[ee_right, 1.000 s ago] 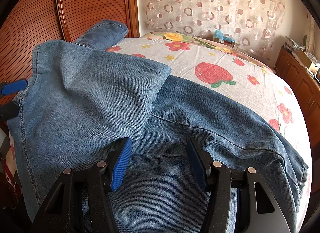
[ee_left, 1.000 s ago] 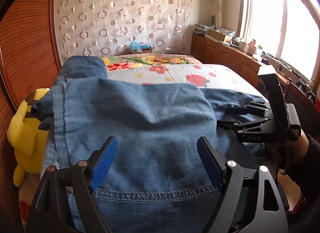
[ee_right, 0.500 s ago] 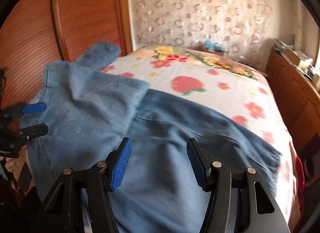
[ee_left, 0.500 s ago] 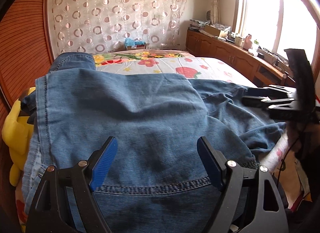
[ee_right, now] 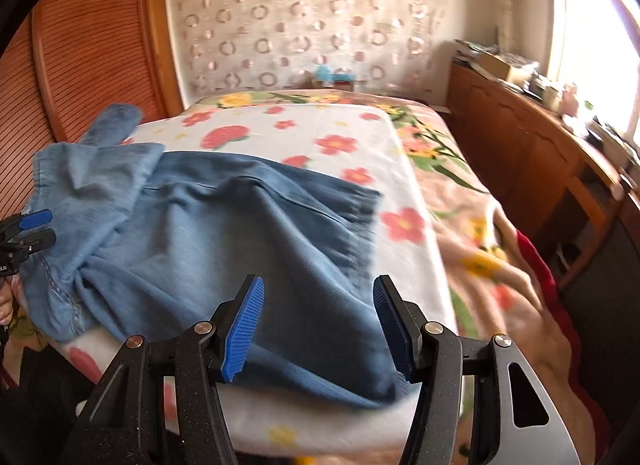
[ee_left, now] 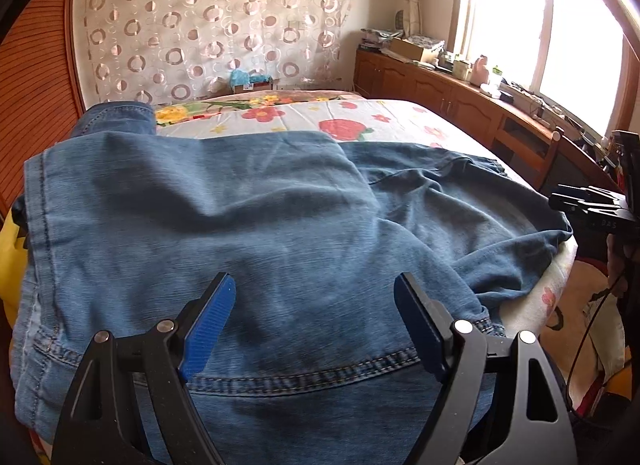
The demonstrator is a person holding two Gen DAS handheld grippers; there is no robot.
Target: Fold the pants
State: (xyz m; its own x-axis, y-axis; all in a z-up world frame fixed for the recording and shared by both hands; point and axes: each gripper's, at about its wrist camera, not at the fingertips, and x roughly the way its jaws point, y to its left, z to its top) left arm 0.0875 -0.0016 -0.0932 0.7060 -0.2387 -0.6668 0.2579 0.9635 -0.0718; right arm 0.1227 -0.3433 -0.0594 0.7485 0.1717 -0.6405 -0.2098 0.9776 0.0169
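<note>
Blue denim pants (ee_left: 248, 233) lie spread on the flowered bed, one part folded over another, a hem seam nearest my left gripper. My left gripper (ee_left: 314, 297) is open and empty just above the near edge of the denim. In the right wrist view the pants (ee_right: 224, 233) lie across the white flowered sheet. My right gripper (ee_right: 318, 313) is open and empty above the pants' near end. The right gripper also shows at the right edge of the left wrist view (ee_left: 588, 205), and the left gripper at the left edge of the right wrist view (ee_right: 28, 233).
The flowered sheet (ee_right: 320, 133) covers the bed. A wooden headboard (ee_right: 92, 49) is at left, a yellow plush toy (ee_left: 8, 233) beside it. A wooden cabinet (ee_left: 460, 101) runs under the window at right. A patterned curtain (ee_left: 216, 25) hangs behind.
Both grippers have pulled back from the pants. The right gripper has swung away to the right, toward the pants' far end. Both stay open.
</note>
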